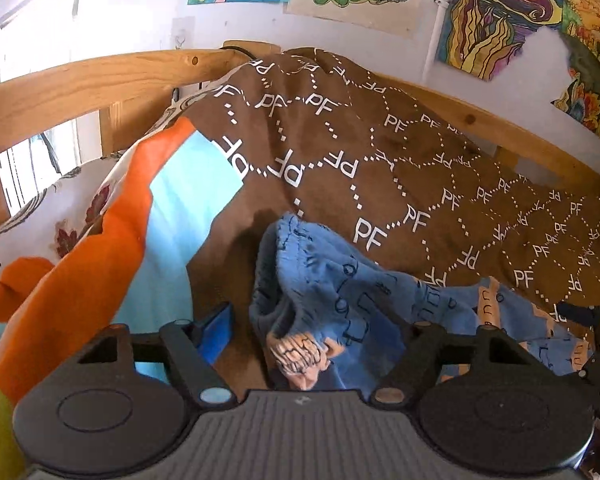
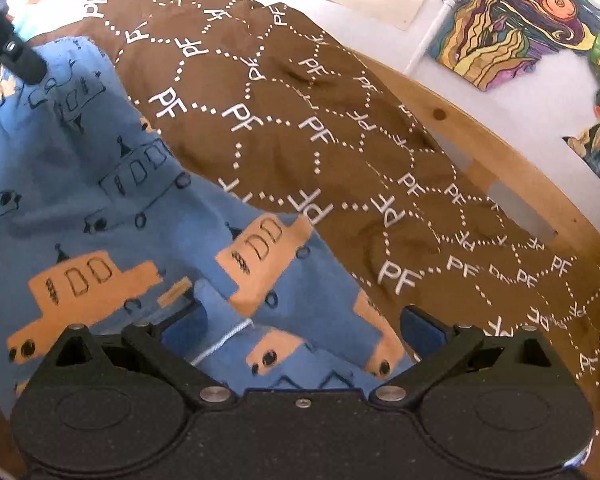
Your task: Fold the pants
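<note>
Small blue pants (image 2: 100,184) printed with orange cars lie on a brown blanket (image 2: 300,128) marked "PF". In the left wrist view the pants (image 1: 332,292) are bunched in a heap between my left gripper's (image 1: 316,332) fingers, which stand wide apart and open. One blue left pad (image 1: 216,328) shows; the other is hidden under cloth. My right gripper (image 2: 304,328) is open, its blue pads (image 2: 424,328) spread over the pants' edge with a white drawstring (image 2: 224,340) between them. The left gripper (image 2: 8,48) shows at the right wrist view's top left.
A wooden bed rail (image 1: 100,76) runs behind the blanket (image 1: 380,168). An orange and light blue cover (image 1: 140,216) lies at the left. Colourful drawings (image 1: 500,16) hang on the white wall.
</note>
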Demonstrator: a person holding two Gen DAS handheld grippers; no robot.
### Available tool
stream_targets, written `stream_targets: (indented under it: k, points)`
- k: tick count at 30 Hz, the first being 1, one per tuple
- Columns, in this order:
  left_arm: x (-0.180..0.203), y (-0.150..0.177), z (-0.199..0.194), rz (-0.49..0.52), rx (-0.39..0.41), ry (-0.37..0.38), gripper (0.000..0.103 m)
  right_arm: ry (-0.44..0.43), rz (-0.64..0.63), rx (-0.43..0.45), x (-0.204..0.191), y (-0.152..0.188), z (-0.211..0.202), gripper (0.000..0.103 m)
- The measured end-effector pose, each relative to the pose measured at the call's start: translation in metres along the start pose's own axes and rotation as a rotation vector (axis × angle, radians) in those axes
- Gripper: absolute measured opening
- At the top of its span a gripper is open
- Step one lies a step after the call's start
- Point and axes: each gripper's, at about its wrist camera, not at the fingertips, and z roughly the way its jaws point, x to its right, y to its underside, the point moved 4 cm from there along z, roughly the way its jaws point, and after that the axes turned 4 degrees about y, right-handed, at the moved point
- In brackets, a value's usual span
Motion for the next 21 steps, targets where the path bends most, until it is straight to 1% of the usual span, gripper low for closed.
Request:
stream_targets:
  k: [3,4,5,9,13,18,20,21]
  points:
    - [-0.003,-0.001,0.001,-0.024,-0.011,-0.010,0.069,0.003,-0.003,0.024,0.004,-0.001,-0.006,0.102]
    - [-0.004,-0.001,0.002,-0.034,-0.013,-0.014,0.064,0.001,0.002,0.025,0.004,-0.001,-0.009,0.102]
    - [-0.006,-0.002,0.002,-0.048,-0.014,-0.020,0.060,-0.001,0.004,0.025,0.006,-0.001,-0.013,0.102]
    - [-0.008,-0.005,0.003,-0.078,-0.023,-0.041,0.056,-0.017,-0.001,0.039,0.009,0.005,-0.042,0.102]
    - [-0.004,-0.005,0.005,-0.064,-0.030,-0.082,0.043,-0.033,-0.004,0.036,0.008,0.015,-0.065,0.102]
    - [0.001,-0.007,0.009,-0.046,-0.048,-0.110,0.032,-0.036,0.025,0.002,0.006,0.024,-0.062,0.102]
    - [0.001,-0.008,0.011,-0.049,-0.056,-0.112,0.025,-0.039,0.024,-0.008,0.005,0.026,-0.059,0.102]
    - [0.001,-0.008,0.012,-0.052,-0.059,-0.114,0.024,-0.037,0.021,-0.015,0.004,0.027,-0.057,0.102]
